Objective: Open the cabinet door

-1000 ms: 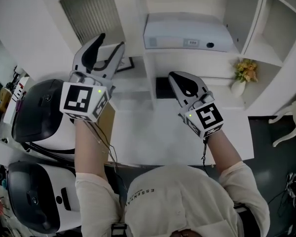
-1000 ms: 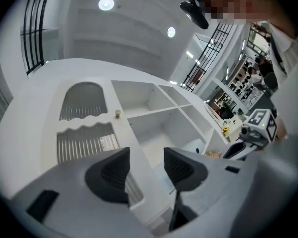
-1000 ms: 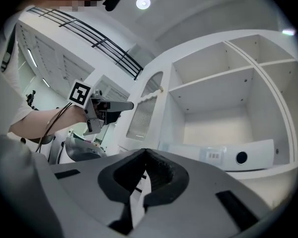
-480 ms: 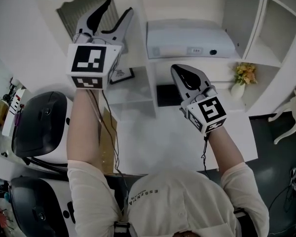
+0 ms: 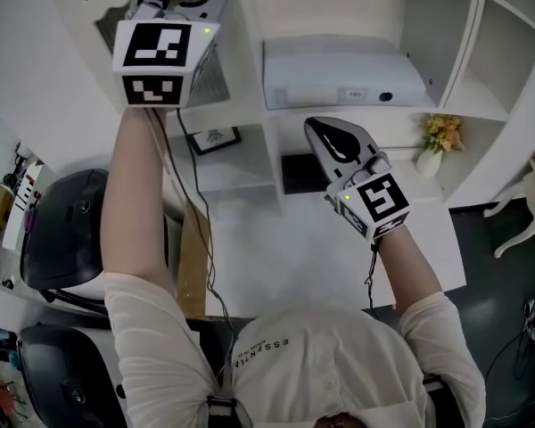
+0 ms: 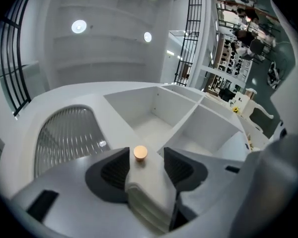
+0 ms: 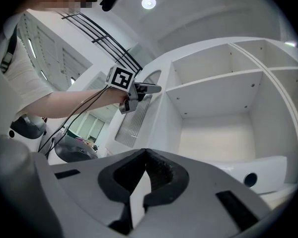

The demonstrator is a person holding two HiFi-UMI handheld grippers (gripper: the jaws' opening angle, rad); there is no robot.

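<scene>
Left gripper risen, apart around door knob; right gripper together; white device in shelf compartment

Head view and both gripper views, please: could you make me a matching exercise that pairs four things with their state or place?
Things:
1. left claw
2. right claw
3. knob
4. flowers

States or places:
A. shut, holding nothing
B. yellow-orange, at the right of the head view
C. open
D. between two parted jaws

Pairs: 1-C; 2-A; 3-D; 4-B.
</scene>
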